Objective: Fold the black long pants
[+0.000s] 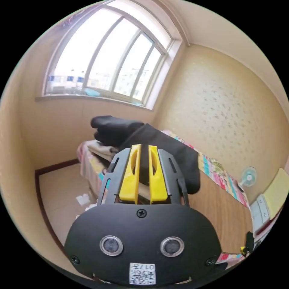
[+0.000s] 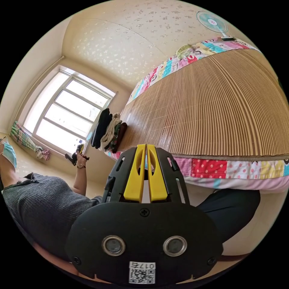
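My left gripper, black-bodied with two yellow jaws, has its jaws drawn close with a narrow slit between them, and black cloth shows through that slit; I cannot tell whether they actually pinch it. Just past the tips lie the black long pants, folded into a thick dark bundle at the end of the woven bamboo bed mat, nearest the window. The bundle rests on top of a stack of folded light and dark clothes at that same end of the mat. Under the mat runs a patchwork bedsheet in pink, teal and white, along the edge by the speckled cream wall. Beyond is an arched window with a pale frame, and a small teal fan stands near the far corner of the bed.

My right gripper, the same black and yellow make, has its jaws pressed together on nothing, hanging off the near edge of the bed. In the right gripper view, the mat spreads wide and bare, the stack sits at its window end, and my grey knitted sleeve shows.
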Tool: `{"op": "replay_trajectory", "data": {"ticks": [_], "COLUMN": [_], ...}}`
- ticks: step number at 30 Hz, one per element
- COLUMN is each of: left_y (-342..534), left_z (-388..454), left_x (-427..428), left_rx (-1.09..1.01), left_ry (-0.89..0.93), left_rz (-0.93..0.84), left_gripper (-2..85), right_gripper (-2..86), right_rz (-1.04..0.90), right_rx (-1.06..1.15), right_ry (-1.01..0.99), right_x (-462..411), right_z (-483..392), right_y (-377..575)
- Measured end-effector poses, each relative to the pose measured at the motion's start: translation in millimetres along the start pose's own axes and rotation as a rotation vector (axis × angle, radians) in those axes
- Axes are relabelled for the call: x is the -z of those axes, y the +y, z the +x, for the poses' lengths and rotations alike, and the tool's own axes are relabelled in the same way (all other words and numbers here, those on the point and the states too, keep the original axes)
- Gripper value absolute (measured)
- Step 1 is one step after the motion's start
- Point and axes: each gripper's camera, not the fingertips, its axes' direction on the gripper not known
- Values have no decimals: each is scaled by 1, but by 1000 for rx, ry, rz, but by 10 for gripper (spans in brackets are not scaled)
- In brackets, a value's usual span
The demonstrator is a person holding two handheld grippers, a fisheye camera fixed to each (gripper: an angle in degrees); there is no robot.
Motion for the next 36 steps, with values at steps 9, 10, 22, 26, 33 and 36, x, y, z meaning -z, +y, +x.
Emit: {"op": "replay_trajectory", "data": {"ticks": [9,10,22,26,33,36], "left_y": [-54,-55,-40,88,354,381], "left_z": [-56,-53,235,336,377,332], "left_x": [-148,-146,-76,-44,9,11], "left_rx": [-24,-30,-399,-618,-864,-814], "left_ry": [329,336,1350,1443,1434,1330], "left_rz": [-494,-463,-321,-478,-964,-1008], "left_gripper": [131,79,39,36,15,9], "right_gripper": [6,6,5,5,7,11], "right_rz": [6,16,143,197,172,143], "right_rx": [27,20,-11,19,-110,-155], "right_ry": [16,-14,-140,-96,65,125], "right_x": [24,25,33,41,54,51], "right_z": [-8,-5,13,-4,8,11], "right_y": [-5,-3,14,22,56,64]}}
